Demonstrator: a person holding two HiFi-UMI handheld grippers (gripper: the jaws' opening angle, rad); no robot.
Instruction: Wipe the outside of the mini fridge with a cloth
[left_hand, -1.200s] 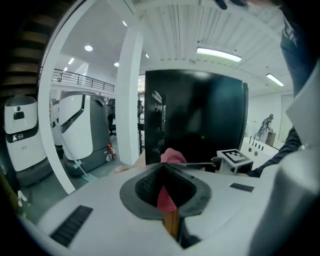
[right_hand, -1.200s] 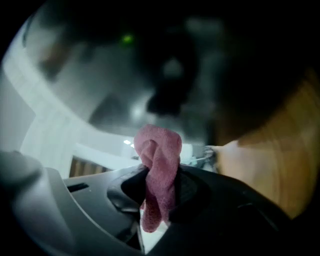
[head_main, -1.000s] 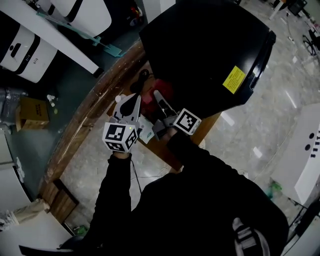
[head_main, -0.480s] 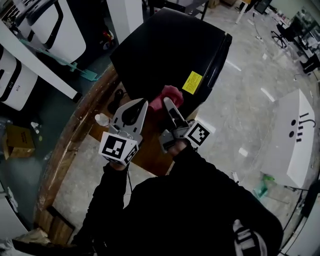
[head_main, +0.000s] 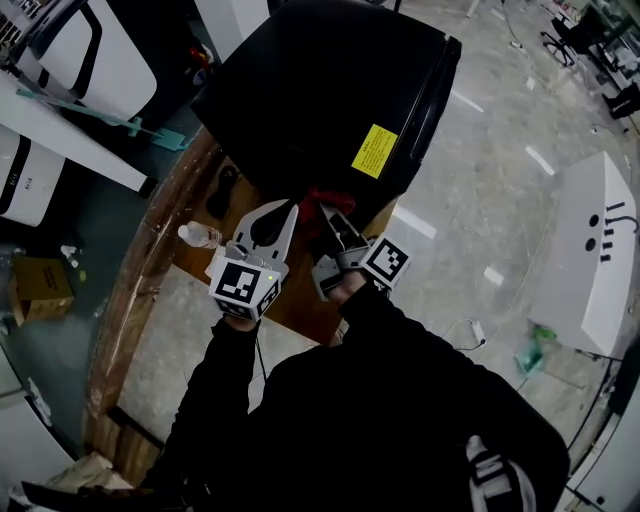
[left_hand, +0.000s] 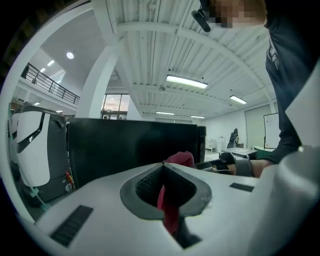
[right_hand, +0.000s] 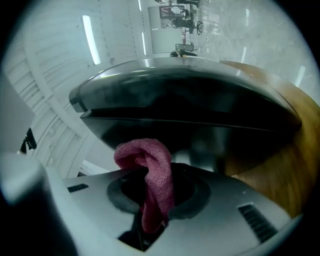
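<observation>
Fingers (right_hand: 227, 212) of right gripper (right_hand: 150, 172) around pink cloth (right_hand: 152, 157), beside mini fridge (right_hand: 190, 110).

The mini fridge (head_main: 320, 100) is glossy black, with a yellow label (head_main: 374, 151) at its four o'clock. The cloth (right_hand: 150, 170) is pinkish red. The left gripper (head_main: 285, 208) and right gripper (head_main: 326, 214) are pale grey, their cubes marked in black-and-white squares. The table (right_hand: 280, 170) is brown wood grain.

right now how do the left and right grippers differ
The right gripper is shut on the red cloth, which bulges past its tips; the left gripper is shut with tips touching. The right gripper sits nearer the yellow label, the left gripper farther from it. Both point at the black mini fridge.
</observation>
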